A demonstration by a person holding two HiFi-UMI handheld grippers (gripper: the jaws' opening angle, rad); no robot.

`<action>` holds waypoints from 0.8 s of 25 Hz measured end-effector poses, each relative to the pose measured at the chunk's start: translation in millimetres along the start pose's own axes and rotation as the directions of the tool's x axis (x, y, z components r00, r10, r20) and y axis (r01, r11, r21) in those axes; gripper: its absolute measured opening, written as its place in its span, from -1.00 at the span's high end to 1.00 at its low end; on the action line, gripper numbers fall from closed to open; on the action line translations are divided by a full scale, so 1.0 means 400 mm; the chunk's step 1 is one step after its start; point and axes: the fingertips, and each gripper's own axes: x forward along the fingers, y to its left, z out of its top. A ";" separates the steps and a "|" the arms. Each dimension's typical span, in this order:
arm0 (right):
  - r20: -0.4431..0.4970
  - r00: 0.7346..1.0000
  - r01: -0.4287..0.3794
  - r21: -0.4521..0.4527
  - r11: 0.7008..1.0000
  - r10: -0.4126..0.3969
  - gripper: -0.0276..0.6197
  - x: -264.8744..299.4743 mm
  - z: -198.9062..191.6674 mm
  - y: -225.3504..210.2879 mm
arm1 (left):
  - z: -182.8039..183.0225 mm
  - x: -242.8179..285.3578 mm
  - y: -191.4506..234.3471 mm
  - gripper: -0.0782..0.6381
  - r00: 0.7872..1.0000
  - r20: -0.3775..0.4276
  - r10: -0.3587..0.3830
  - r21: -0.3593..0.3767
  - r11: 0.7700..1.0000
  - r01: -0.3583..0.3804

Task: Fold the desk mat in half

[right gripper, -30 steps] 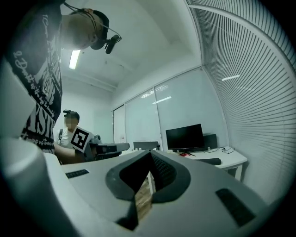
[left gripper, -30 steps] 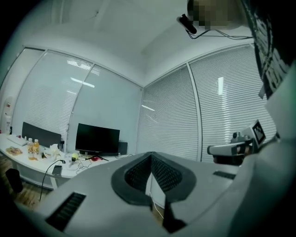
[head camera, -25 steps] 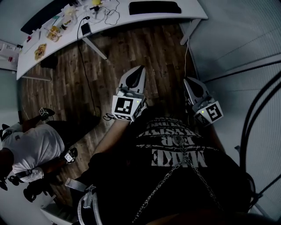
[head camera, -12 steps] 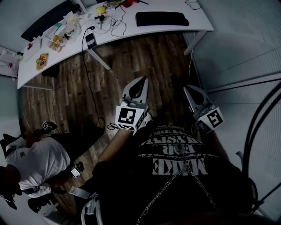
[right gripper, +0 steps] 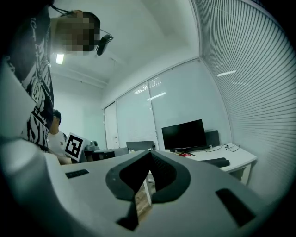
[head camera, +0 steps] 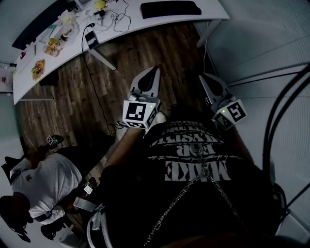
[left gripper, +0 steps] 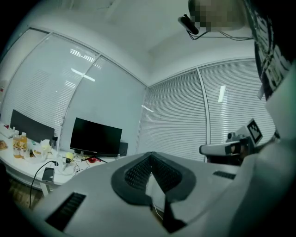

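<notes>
Close against your chest, the white two-jaw left gripper (head camera: 153,76) and its twin, the right gripper (head camera: 206,81), both point level and forward. Each has its jaws pressed together with nothing between them.

Below them runs the dark wooden plank floor (head camera: 160,53). At your lower left another person in a white shirt (head camera: 41,177) sits at their own work.

Well beyond, near the right end of the long white curved desk (head camera: 121,30), lies a flat black oblong (head camera: 170,8) that I take to be the desk mat. It is too far off to make out its material. It looks untouched and is well apart from both grippers, so the fold is not yet begun.

Expect it to be light, soft and floppy, with a thin edge that is hard to get under and perhaps a grippy underside that clings to the desk. I'd have you pinch the two corners of one short edge, one per gripper. Lifted evenly, the mat should not sag or skew on its way over.
</notes>
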 end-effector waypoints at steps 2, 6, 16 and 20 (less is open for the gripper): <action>0.015 0.999 0.031 0.004 1.000 -0.031 0.91 -0.001 0.005 -0.023 | 0.004 0.008 0.002 0.76 1.000 0.009 -0.009 0.010 1.000 0.009; 0.028 0.998 0.051 0.006 0.999 -0.052 0.91 0.024 0.009 -0.044 | 0.007 0.020 0.025 0.76 1.000 0.003 -0.005 0.021 1.000 0.005; -0.009 1.000 0.020 0.015 1.000 -0.020 0.91 0.098 -0.023 -0.100 | -0.024 0.076 0.092 0.76 0.999 -0.032 0.027 -0.016 0.999 -0.028; -0.027 0.999 0.028 0.050 0.998 -0.026 0.91 0.121 -0.044 -0.147 | -0.042 0.127 0.106 0.76 0.999 -0.030 0.024 -0.001 1.000 -0.024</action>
